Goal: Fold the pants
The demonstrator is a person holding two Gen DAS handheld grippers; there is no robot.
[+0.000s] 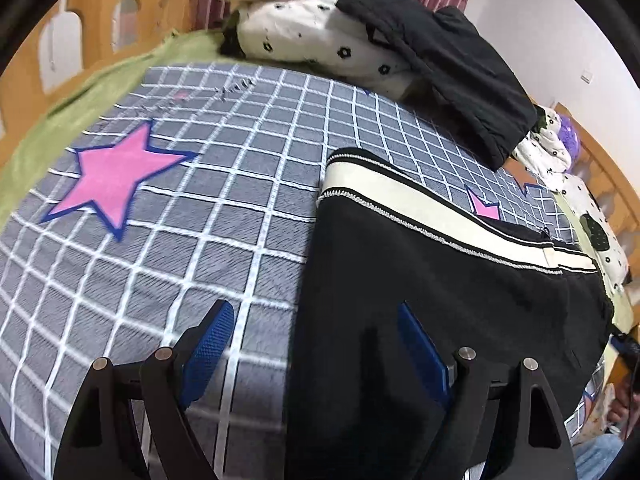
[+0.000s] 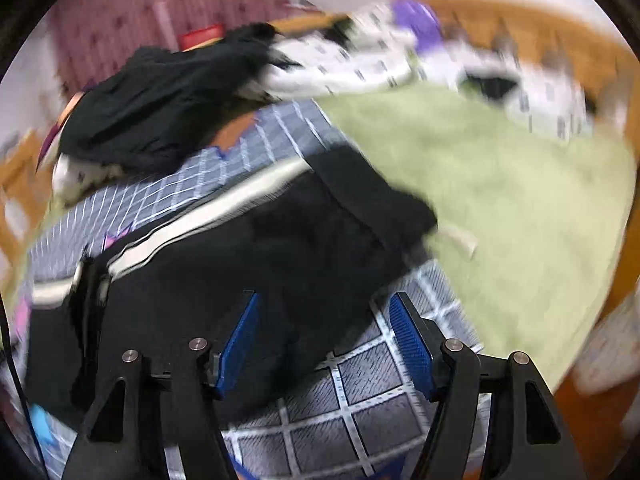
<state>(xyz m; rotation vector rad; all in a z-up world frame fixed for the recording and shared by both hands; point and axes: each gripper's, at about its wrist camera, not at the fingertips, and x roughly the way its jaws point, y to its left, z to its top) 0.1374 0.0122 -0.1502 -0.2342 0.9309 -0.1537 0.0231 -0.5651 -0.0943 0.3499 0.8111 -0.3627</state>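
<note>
Black pants (image 1: 440,292) with a cream side stripe lie folded on the grey checked bedsheet (image 1: 180,220). My left gripper (image 1: 316,320) hovers open over the pants' left edge, one blue pad above the sheet, the other above the black cloth, nothing between them. The right wrist view is blurred. There the pants (image 2: 260,248) spread across the sheet, and my right gripper (image 2: 324,312) stands open over their near edge, its pads apart and not pressing on the cloth.
A pile of white spotted bedding (image 1: 316,36) with a black garment (image 1: 460,72) on it lies at the bed's far side. A green blanket (image 2: 500,200) covers the right part. A wooden bed frame (image 1: 92,20) rings the mattress.
</note>
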